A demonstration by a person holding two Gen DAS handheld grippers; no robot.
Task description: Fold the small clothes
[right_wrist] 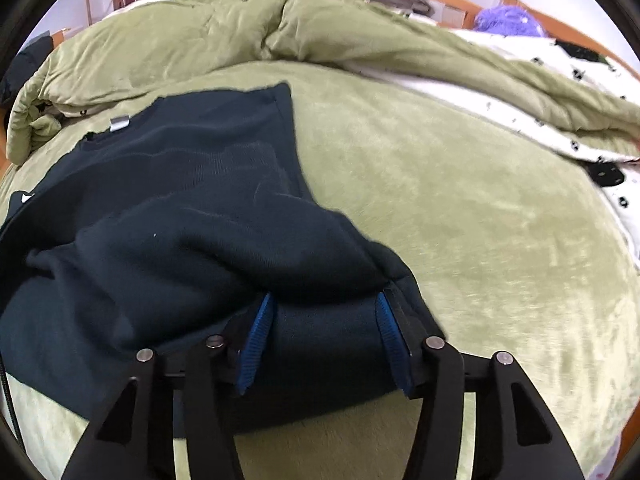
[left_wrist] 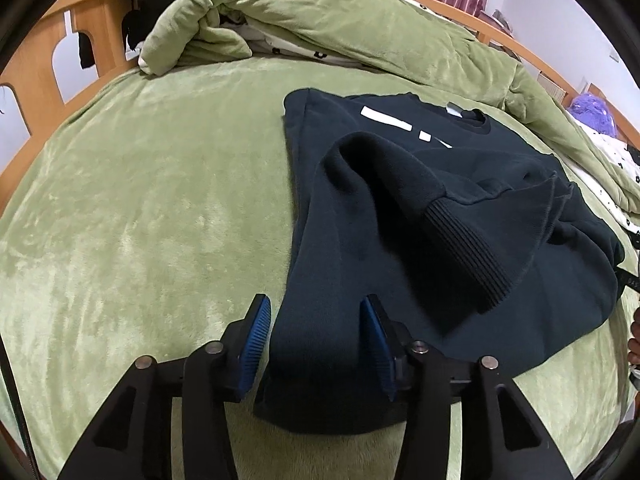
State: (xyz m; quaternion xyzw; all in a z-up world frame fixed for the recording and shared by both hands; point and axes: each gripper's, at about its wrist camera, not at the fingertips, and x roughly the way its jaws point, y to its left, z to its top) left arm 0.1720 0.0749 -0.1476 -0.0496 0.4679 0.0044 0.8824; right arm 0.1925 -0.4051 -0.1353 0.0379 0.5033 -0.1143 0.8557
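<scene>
A dark navy sweatshirt (left_wrist: 400, 208) lies on the green bed cover, collar at the far end, with white marks on its chest. A sleeve with a ribbed cuff (left_wrist: 472, 248) is folded across its body. My left gripper (left_wrist: 316, 312) is open, its blue pads on either side of the near left hem corner. In the right wrist view the sweatshirt (right_wrist: 180, 208) fills the left half. My right gripper (right_wrist: 324, 308) is open, its pads on either side of the near right hem corner, with cloth bunched over the fingertips.
The green plush bed cover (left_wrist: 140, 220) spreads wide to the left, and to the right in the right wrist view (right_wrist: 480, 220). A rumpled green quilt (left_wrist: 320, 12) is heaped at the back. A wooden bed frame (left_wrist: 48, 60) borders the bed. A purple fluffy thing (right_wrist: 506, 20) sits far right.
</scene>
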